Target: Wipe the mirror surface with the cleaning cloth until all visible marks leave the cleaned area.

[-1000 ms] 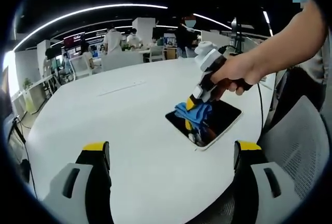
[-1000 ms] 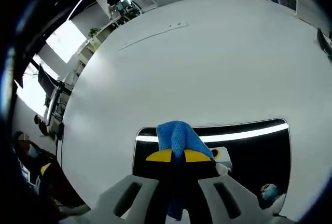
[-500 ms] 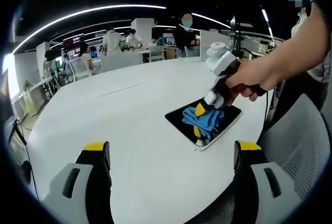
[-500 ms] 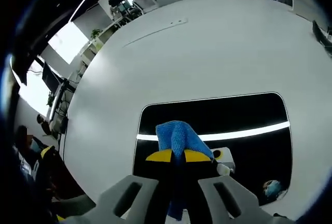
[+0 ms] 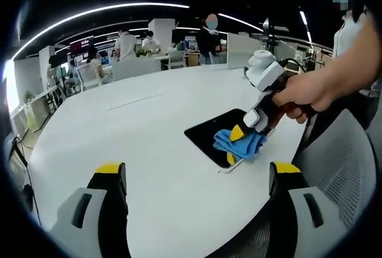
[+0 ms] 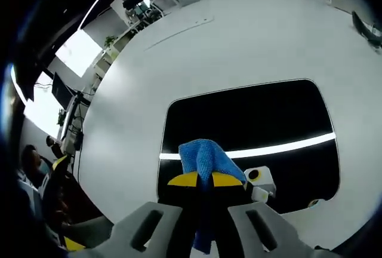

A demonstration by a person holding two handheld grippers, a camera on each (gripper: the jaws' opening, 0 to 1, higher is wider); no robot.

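On the white table (image 5: 137, 150), near its edge, the mirror (image 6: 250, 120) lies flat, dark and reflective. Right claw (image 6: 206, 180) is closed on the blue cleaning cloth (image 6: 206, 156), which is bunched and pressed at the mirror's near edge; the left gripper view shows the same cloth (image 5: 240, 143) under a person's hand (image 5: 304, 91). Left claw (image 5: 197, 177) hangs wide open, holding nothing, well apart from the mirror. Assessment: cloth is soft and light, best pinched at a fold; the glass is likely fragile, slippery and free to slide under pressure.
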